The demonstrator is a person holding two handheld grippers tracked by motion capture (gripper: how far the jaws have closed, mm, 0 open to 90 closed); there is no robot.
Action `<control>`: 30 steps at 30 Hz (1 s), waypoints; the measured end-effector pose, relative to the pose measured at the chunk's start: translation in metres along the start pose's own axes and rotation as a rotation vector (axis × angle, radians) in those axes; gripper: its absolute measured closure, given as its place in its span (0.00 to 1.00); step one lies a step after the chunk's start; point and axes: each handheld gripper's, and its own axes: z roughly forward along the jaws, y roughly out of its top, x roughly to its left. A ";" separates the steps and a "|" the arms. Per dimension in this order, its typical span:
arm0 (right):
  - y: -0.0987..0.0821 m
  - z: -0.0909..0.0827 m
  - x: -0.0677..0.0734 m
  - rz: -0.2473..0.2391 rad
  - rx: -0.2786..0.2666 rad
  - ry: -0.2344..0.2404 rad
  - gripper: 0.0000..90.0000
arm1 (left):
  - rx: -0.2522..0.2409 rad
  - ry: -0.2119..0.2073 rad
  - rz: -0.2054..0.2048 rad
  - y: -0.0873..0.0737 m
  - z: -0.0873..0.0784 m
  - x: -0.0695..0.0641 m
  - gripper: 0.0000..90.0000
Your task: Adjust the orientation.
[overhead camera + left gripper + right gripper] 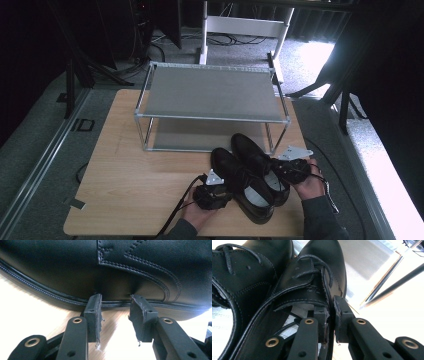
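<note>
shoes: high view has the pair of black lace-ups, left shoe [240,185] and right shoe [257,160], side by side on the bench [125,170] just in front of the shoe rack [210,92], both tiers bare. left gripper [212,195] sits at the left shoe's side, right gripper [292,170] at the right shoe.

left gripper view: jaws part-open, empty, tips touching the left shoe's sidewall above the welt.

right gripper view: jaws narrow, pinching the right shoe's collar edge. likely step is the grasp; next would be lift onto the rack, keeping it level.
</note>
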 end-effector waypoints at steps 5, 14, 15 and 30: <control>-0.002 -0.001 -0.003 -0.014 0.006 0.005 0.91 | 0.003 -0.007 0.002 0.000 0.000 0.000 0.67; -0.004 -0.004 -0.003 -0.032 0.020 0.009 0.91 | 0.021 -0.036 0.023 -0.003 0.003 -0.008 0.64; -0.004 -0.004 -0.005 -0.032 0.019 0.022 0.91 | 0.023 -0.024 0.028 -0.002 0.004 -0.011 0.64; -0.003 0.002 -0.021 -0.002 0.003 0.055 0.78 | 0.050 -0.078 0.043 0.004 0.012 -0.015 0.64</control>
